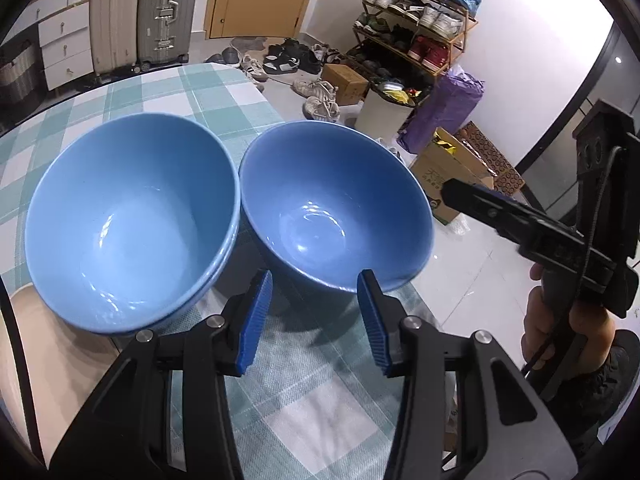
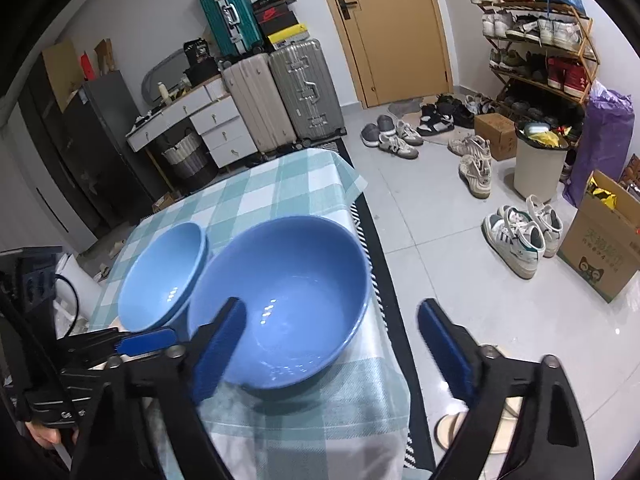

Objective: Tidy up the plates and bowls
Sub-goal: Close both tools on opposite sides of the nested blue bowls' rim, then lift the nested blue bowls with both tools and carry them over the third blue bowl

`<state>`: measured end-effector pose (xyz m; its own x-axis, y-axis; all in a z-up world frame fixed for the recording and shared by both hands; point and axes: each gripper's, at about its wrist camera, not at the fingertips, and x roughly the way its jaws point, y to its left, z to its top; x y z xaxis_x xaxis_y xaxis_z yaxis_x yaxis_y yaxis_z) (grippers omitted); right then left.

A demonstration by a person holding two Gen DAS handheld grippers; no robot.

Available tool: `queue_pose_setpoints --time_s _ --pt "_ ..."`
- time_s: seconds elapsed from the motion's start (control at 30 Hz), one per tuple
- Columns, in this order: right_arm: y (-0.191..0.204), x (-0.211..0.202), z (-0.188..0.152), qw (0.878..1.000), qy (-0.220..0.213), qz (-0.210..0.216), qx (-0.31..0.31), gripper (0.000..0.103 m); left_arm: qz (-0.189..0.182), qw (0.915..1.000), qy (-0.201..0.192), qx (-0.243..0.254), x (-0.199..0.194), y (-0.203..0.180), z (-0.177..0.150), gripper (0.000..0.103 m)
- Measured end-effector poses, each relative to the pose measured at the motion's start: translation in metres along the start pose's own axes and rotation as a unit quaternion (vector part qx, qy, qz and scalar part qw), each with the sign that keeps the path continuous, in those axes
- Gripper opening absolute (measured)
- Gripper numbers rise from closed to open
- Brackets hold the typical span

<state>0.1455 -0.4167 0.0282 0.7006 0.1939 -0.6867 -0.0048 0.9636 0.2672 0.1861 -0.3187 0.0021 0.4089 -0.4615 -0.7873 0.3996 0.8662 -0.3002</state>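
Two blue bowls stand side by side on the checked tablecloth (image 1: 208,88). The left one (image 1: 132,220) shows a double rim, so it sits nested in another. The single bowl (image 1: 336,208) stands near the table's right edge. My left gripper (image 1: 314,278) is open, its tips at this bowl's near rim, and the pads press on nothing. My right gripper (image 2: 331,306) is open wide: its left finger (image 2: 218,344) hangs over the single bowl (image 2: 288,280), its right finger beyond the table edge. A pale plate (image 1: 40,340) lies partly hidden at the lower left.
The table's right edge (image 2: 384,344) drops to a tiled floor with scattered shoes (image 2: 516,236), a slipper (image 2: 452,428), a white bin (image 2: 540,168) and cardboard boxes (image 2: 600,248). Suitcases (image 2: 280,96) and drawers stand beyond the far end.
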Motion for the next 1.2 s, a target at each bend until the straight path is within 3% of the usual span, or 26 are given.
queue_pose_setpoints --time_s 0.17,0.23,0.37,0.5,0.7,0.83,1.2 --pt "-0.007 0.024 0.002 1.0 0.016 0.006 0.009 0.068 0.015 0.9999 0.002 0.004 0.011 0.003 0.008 0.041" --pt "-0.01 0.035 0.003 0.999 0.027 0.009 0.015 0.056 0.019 0.9998 0.005 0.003 0.015 0.005 0.01 0.041" --pt "-0.011 0.046 0.007 0.999 0.024 0.009 0.019 0.054 0.021 0.9998 0.005 0.0 0.021 0.01 0.015 0.041" --pt "-0.011 0.05 0.011 1.0 0.021 0.001 0.016 0.04 0.023 0.9997 0.003 -0.002 0.026 0.015 0.018 0.041" --pt "-0.014 0.055 0.012 1.0 0.022 -0.005 0.017 0.021 0.024 0.9997 0.007 0.002 0.033 0.017 0.022 0.031" --pt "-0.015 0.055 0.011 1.0 0.019 -0.008 0.017 0.016 0.025 0.9997 0.006 0.003 0.033 0.015 0.021 0.029" --pt "-0.02 0.05 0.006 1.0 0.016 -0.006 0.021 0.016 0.035 0.9992 -0.002 0.02 0.026 0.007 0.017 0.029"
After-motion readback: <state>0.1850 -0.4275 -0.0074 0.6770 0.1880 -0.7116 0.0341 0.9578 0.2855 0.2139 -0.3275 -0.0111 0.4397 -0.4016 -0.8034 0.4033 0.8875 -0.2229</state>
